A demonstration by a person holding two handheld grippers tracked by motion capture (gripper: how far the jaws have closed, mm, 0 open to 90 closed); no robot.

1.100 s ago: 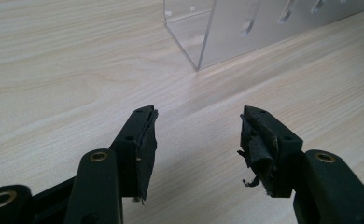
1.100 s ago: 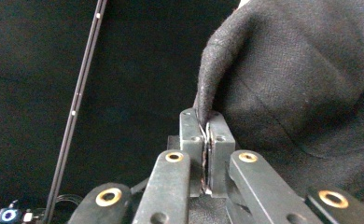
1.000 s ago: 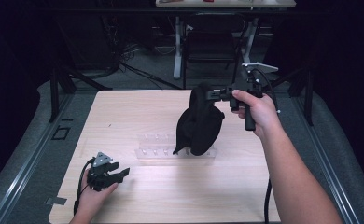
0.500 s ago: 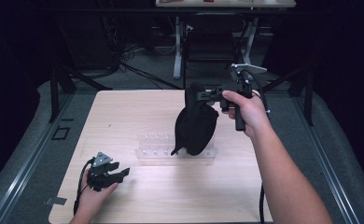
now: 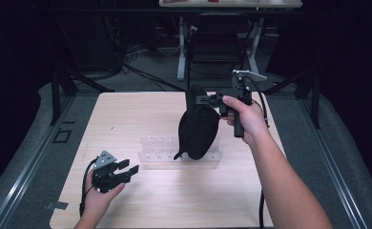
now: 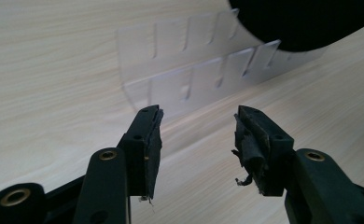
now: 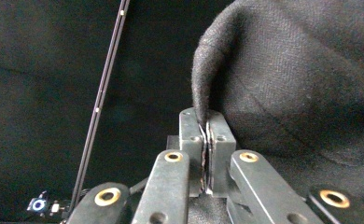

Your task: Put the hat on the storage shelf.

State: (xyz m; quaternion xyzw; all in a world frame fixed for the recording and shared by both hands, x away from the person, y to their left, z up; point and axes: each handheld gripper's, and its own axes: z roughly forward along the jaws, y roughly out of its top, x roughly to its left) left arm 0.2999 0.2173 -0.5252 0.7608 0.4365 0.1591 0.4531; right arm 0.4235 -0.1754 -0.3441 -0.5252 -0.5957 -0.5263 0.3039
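While the right gripper [image 5: 204, 100] pinches the top edge of a black woven-cloth pouch [image 5: 198, 129] and holds it hanging above the table, the work in hand looks like a lift-and-carry step. In the right gripper view its jaws stand fully closed on a fold of the dark fabric [image 7: 283, 79], with no gap showing between them. The pouch dangles over the right end of a clear plastic slotted rack [image 5: 160, 149], which lies flat on the pale wooden table [image 5: 127, 114]; whether its lowest tip touches the rack I cannot tell. The left gripper [image 5: 127, 169] rests low at the near left of the table, its jaws spread wide with nothing between them, pointing toward the rack [image 6: 194, 70].

As a judgement, the next move calls for a firm pinch on the cloth while the pouch is carried clear of the rack or lowered. The free gripper could steady the light rack or take the pouch's loose lower end.
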